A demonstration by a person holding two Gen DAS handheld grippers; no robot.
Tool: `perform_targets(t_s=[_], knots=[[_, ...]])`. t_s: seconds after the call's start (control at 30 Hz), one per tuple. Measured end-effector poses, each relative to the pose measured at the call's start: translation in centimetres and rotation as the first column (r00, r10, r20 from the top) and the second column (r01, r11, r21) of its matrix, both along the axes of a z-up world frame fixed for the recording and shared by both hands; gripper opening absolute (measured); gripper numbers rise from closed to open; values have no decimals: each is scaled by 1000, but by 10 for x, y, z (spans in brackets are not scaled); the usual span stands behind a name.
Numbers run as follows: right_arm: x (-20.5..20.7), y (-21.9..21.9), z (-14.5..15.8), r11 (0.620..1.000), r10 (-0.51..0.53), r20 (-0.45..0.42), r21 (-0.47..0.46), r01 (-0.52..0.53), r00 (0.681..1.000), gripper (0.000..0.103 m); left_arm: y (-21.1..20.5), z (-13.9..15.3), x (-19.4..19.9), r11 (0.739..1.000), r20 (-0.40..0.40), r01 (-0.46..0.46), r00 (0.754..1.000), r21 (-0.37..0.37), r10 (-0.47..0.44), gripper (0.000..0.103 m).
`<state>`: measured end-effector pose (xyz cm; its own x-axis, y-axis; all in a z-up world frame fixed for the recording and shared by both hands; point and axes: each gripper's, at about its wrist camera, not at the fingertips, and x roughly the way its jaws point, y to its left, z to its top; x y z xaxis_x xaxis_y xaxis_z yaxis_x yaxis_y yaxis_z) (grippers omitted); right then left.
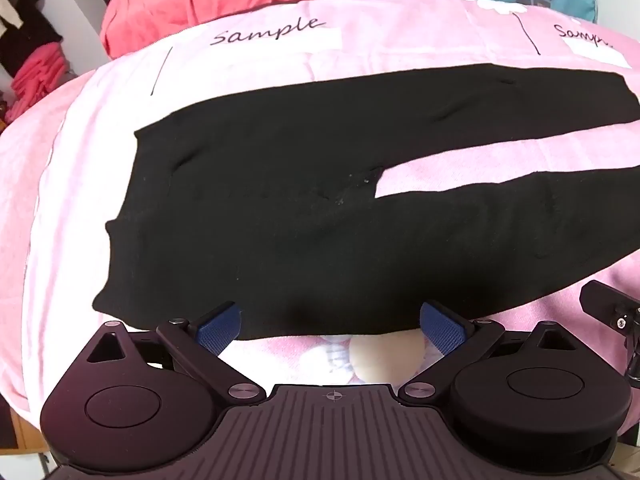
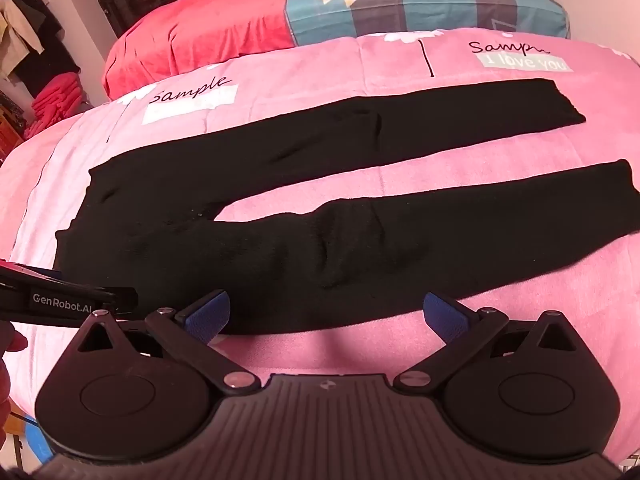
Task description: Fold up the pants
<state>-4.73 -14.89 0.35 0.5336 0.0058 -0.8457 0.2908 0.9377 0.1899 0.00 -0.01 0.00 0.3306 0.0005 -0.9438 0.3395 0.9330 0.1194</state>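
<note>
Both our left gripper (image 1: 330,322) and right gripper (image 2: 326,316) gape wide, empty, at the pants' (image 2: 320,240) near edge. We risk pinching the pink blanket (image 2: 360,344) underneath.

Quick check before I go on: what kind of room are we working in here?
Most likely a bedroom: the black pants lie flat on a bed's pink blanket, a striped pillow lies behind it, and clothes hang at the far left.

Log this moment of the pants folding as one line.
stage: not started | black pants: flat on pink bedspread, legs apart | left gripper: open | right gripper: open
</note>
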Motion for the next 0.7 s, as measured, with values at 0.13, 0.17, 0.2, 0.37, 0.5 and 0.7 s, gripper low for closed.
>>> perform_targets(t_s=[0.13, 0.17, 0.2, 0.37, 0.5, 0.7], knots=[[1, 0, 0, 1000, 5, 3, 9, -6, 1000, 103, 0, 0, 0, 1000, 15, -4, 1000, -4, 4, 103], [2, 1, 0, 1000, 8, 2, 11, -8, 1000, 103, -1, 0, 0, 1000, 11, -5, 1000, -4, 5, 103], [2, 1, 0, 1000, 10, 5, 13, -10, 1000, 103, -1, -1, 1, 1000, 7, -6, 1000, -3, 6, 103], [3, 3, 0, 999, 24, 14, 22, -24, 1000, 103, 0, -3, 0, 1000, 2, -3, 1000, 7, 3, 103], [3, 2, -2, 999, 23, 10, 34, -24, 1000, 103, -1, -2, -3, 1000, -7, 2, 1000, 12, -2, 103], [2, 0, -3, 999, 19, 10, 43, -19, 1000, 103, 1, -6, -2, 1000, -21, -8, 1000, 10, 9, 103]])
